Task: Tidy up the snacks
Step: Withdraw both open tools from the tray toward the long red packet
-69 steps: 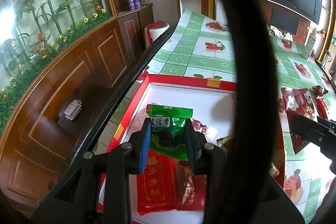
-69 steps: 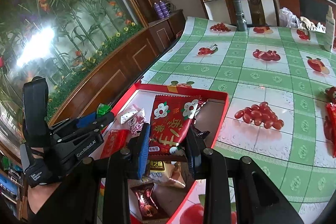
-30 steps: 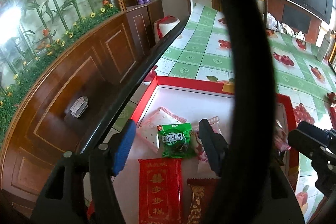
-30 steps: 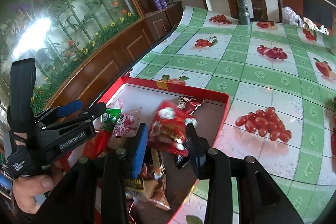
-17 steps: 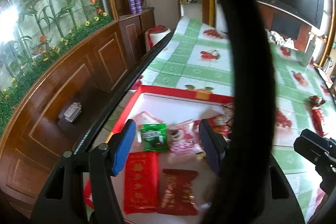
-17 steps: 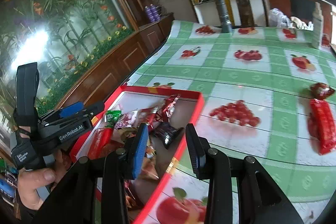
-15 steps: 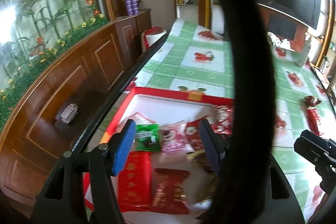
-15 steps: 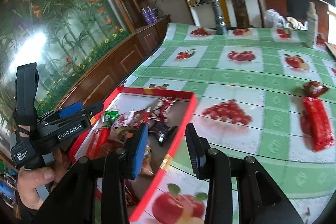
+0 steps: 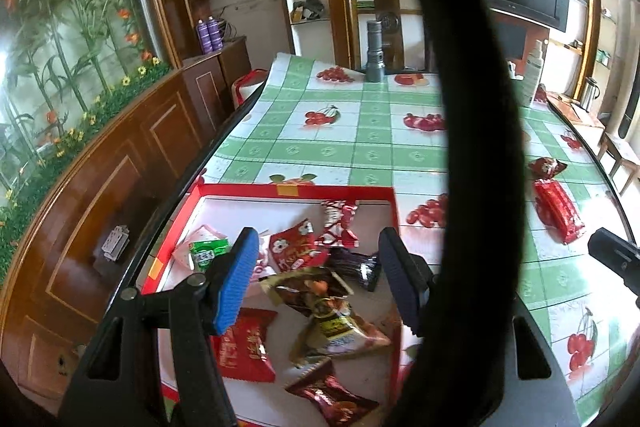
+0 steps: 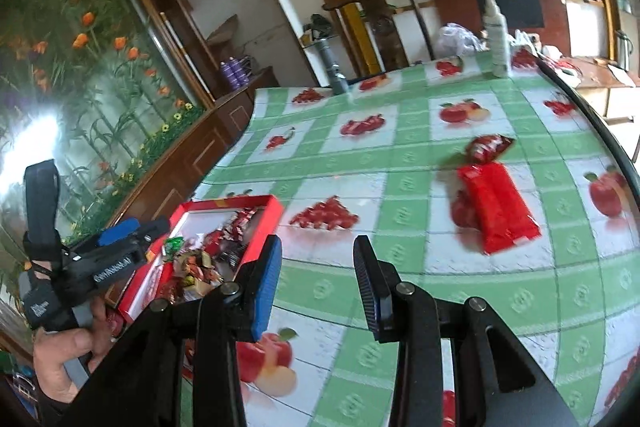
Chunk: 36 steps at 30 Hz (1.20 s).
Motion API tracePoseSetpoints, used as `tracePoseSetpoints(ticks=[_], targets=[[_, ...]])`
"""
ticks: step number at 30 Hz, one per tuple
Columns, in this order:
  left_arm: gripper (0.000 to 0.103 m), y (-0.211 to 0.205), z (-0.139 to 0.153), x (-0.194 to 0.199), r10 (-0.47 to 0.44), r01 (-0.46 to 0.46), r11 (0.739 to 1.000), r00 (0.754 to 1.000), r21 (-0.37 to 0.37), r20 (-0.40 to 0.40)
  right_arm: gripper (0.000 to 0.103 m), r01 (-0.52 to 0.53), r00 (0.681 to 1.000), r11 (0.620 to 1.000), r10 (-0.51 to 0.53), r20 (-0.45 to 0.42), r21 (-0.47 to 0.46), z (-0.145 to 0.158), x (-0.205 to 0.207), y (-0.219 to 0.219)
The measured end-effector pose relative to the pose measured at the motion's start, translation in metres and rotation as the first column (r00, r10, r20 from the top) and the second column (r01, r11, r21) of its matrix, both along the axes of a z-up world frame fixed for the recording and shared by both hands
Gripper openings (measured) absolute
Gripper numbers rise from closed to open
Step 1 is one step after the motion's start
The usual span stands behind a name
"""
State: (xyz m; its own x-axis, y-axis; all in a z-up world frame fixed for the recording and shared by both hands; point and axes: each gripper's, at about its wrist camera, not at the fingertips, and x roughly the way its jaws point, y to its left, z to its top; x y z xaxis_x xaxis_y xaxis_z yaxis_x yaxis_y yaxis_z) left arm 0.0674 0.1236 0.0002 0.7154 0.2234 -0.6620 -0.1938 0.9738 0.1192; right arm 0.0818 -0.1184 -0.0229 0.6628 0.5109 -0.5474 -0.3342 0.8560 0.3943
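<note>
Right hand-held gripper (image 10: 316, 279) off box (image 10: 262, 227)

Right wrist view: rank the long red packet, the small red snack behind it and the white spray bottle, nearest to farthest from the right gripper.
1. Long red packet, ahead and to the right of the right gripper.
2. Small red snack, just beyond it.
3. White spray bottle, at the table's far end.

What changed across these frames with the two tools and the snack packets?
Left tool let go of the green packet, now in the red box. Right tool dropped its red flowered packet there, then swung toward the red packet on the tablecloth. Box unmoved.
</note>
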Motion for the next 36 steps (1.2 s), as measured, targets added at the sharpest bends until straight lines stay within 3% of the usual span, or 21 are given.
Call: tracePoseSetpoints(ticks=[16,25,27,30,36], targets=[[0.067,-0.071,0.007,0.01,-0.104,0.104,0.993,0.995,0.051,-0.006,0.038,0.156,0.988,0.987,-0.156,-0.013,0.042,-0.004,-0.011,-0.088],[0.067,-0.102,0.001,0.016,-0.163,0.164,0.985,0.986,0.052,-0.026,0.039,0.189,0.982,0.981,-0.189,-0.02,0.032,-0.006,-0.014,-0.107],[0.067,-0.105,0.0,0.016,-0.17,0.172,0.984,0.985,0.05,-0.029,0.041,0.196,0.981,0.98,-0.195,-0.019,0.026,-0.007,-0.014,-0.109],[0.07,-0.108,-0.001,0.017,-0.18,0.181,0.982,0.983,0.045,-0.033,0.056,0.22,0.975,0.976,-0.22,-0.016,-0.005,-0.007,-0.012,-0.11],[0.078,-0.111,-0.007,0.021,-0.187,0.189,0.981,0.981,0.034,-0.043,0.065,0.284,0.959,0.951,-0.283,0.024,-0.121,-0.004,-0.012,-0.105]])
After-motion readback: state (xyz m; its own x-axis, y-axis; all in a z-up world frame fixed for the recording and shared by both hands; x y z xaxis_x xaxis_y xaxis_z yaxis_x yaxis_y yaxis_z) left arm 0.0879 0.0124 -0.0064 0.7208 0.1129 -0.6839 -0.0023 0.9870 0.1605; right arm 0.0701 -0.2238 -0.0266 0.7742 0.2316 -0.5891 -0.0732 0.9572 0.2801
